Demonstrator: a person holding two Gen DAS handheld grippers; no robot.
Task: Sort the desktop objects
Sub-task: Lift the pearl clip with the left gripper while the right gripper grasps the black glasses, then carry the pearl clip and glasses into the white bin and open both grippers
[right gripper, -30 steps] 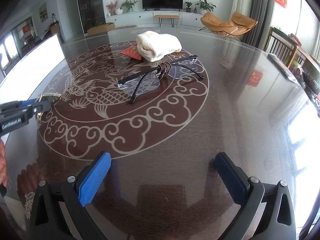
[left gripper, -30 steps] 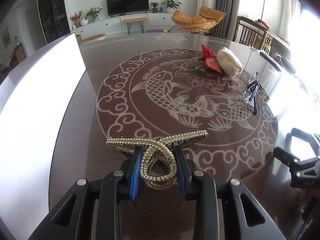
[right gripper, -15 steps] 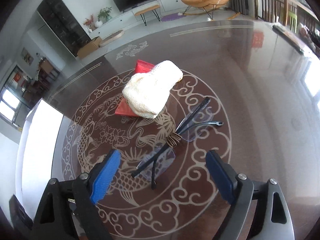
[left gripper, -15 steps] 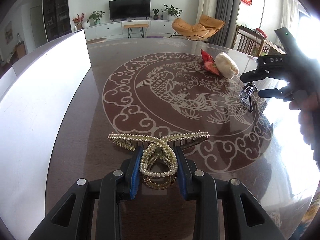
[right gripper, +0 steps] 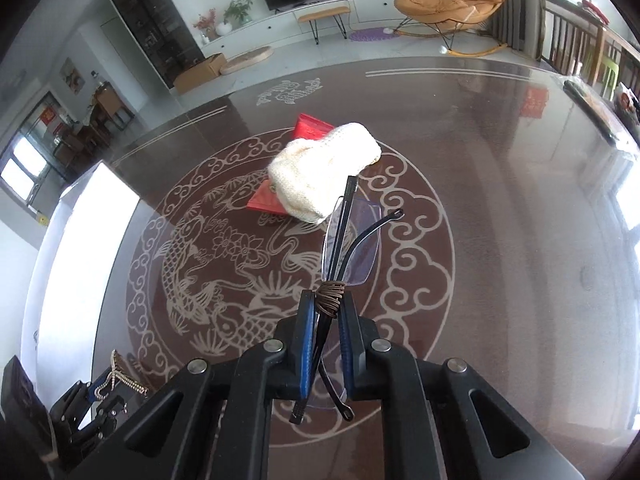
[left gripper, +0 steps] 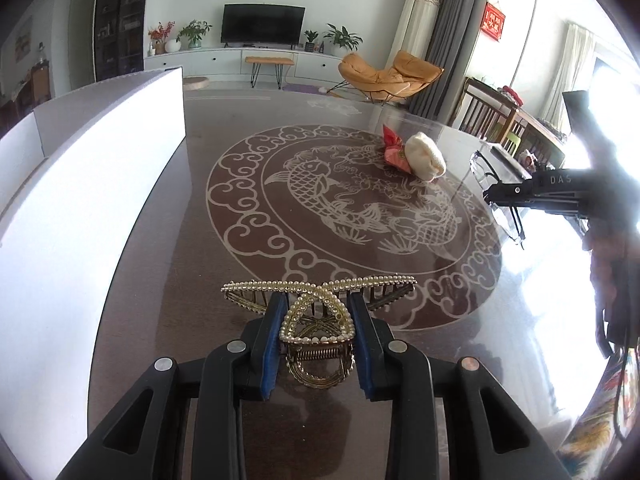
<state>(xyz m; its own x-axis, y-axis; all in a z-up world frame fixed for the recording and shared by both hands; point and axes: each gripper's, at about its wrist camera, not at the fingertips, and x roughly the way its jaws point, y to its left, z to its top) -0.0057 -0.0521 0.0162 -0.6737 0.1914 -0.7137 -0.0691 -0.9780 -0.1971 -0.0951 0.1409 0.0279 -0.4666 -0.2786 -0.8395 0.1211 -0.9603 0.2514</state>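
Between my left jaws [left gripper: 316, 332] sits one pearl-studded hair claw [left gripper: 318, 312], clamped across its looped handles by the two blue pads; its toothed wings spread out to either side beyond the fingertips, above the dark table [left gripper: 168, 280]. My left jaws stand nearly closed, with only the claw's handles keeping them apart.

My right jaws [right gripper: 326, 332] are closed on one pair of rimless glasses [right gripper: 352, 240], gripped at the middle, where a brown hair tie [right gripper: 330, 298] is wound around the folded frame. One lens and the tips of two black temples reach forward past the pads, while the other ends hang back toward the camera. The glasses look lifted off the table, though I cannot tell for sure. In the left wrist view the same glasses show at the far right, partly lost in window glare.

Two things lie on the table's fish-and-cloud medallion: one cream knitted cloth [right gripper: 320, 176], bundled up, and under it one red packet [right gripper: 310, 130], whose corners stick out on two sides. They touch each other and lie just beyond the far tip of the glasses.

Along my left side stands one white box [left gripper: 100, 160] with upright walls, at the table's edge, near the hair claw.
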